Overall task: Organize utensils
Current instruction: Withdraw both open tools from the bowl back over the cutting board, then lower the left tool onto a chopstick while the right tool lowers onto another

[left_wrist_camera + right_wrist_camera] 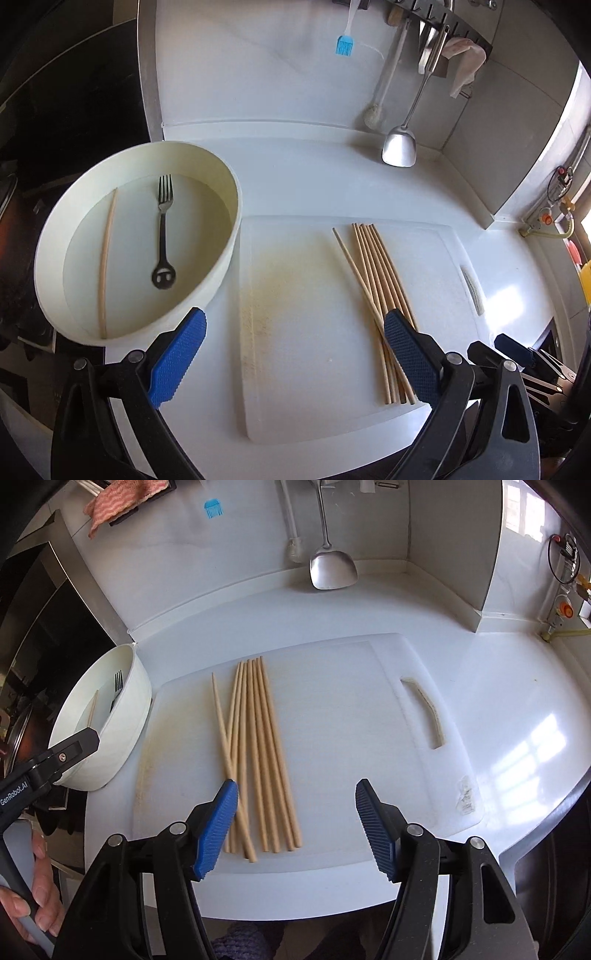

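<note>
A white cutting board (332,720) is lying on the white counter (498,686), and a bundle of wooden chopsticks (258,753) is resting on its left half, one stick crossing slantwise over the others. The right gripper (297,786) is hovering just above the near end of the board with its blue fingers (218,827) spread wide, gripping nothing; the left finger is sitting over the crossed stick. The left gripper (295,317) is also standing wide open and empty, above the board's stained near edge. Just left of the board, a white bowl (221,177) is holding a dark fork (164,229) and a single chopstick (105,258), lying apart from each other. A metal spatula (332,568) and a blue brush (344,44) are hanging against the back wall.
</note>
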Demonstrator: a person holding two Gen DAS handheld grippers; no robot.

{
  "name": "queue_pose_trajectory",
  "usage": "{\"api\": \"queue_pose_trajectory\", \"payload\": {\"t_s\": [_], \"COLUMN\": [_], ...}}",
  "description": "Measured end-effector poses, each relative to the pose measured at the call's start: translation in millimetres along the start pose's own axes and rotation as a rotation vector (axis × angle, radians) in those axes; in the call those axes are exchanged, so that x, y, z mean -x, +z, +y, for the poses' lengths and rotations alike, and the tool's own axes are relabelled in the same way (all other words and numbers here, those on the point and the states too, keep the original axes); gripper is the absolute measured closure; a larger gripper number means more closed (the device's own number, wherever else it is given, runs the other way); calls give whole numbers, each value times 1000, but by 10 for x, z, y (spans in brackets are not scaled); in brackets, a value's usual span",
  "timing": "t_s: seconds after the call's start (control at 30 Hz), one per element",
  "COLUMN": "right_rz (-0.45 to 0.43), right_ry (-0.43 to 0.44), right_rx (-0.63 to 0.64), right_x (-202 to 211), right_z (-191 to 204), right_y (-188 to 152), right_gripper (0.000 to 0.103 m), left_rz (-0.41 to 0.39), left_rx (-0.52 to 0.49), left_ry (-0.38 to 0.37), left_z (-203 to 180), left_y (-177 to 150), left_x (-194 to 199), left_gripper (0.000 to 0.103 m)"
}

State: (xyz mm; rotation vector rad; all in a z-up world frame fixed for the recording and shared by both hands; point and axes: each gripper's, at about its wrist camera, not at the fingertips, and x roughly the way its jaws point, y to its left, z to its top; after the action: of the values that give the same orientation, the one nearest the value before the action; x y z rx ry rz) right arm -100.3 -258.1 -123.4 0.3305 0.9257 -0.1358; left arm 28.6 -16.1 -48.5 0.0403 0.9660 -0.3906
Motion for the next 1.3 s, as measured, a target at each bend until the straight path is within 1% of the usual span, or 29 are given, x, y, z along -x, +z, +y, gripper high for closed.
{"api": "queue_pose_trajectory", "payload": {"t_s": [0.07,0.1,0.17,0.23,0.4,0.5,0.57,0.6,0.7,0.77,0.83,0.93,1.0,1.3], "right_rz": [12,6,-1,9,3,-30,-68,-82,-103,-109,-123,-140,-137,-129], "right_ry": [21,45,72,101,154,171,165,157,175,176,179,185,178,173], "right_rx": [23,32,58,81,81,71,65,58,27,32,28,30,36,37], "right_x": [-28,-41,-73,-138,-237,-278,-311,-333,-432,-503,-554,-624,-680,-782], "right_z": [-191,-274,-396,-476,-555,-547,-544,-544,-557,-526,-516,-498,-468,-442], "right_y": [-1,10,26,59,157,205,218,217,215,221,234,227,224,247], "right_gripper": [40,40,40,40,40,40,40,40,40,40,40,40,40,40], "left_rz": [14,20,33,35,26,-5,-35,-44,-66,-78,-82,-99,-97,-53], "left_rx": [31,46,67,83,89,84,73,70,85,98,95,79,77,91], "left_ry": [55,69,112,160,209,200,183,186,171,165,149,158,169,162], "left_z": [-149,-215,-318,-398,-531,-575,-595,-599,-594,-588,-603,-630,-629,-601], "left_y": [-96,-145,-234,-297,-345,-328,-330,-331,-321,-333,-355,-396,-416,-451], "left_x": [-25,-38,-55,-49,-35,-106,-213,-274,-426,-514,-606,-702,-763,-938], "left_gripper": [8,8,8,8,7,6,6,6,6,6,6,6,6,6]}}
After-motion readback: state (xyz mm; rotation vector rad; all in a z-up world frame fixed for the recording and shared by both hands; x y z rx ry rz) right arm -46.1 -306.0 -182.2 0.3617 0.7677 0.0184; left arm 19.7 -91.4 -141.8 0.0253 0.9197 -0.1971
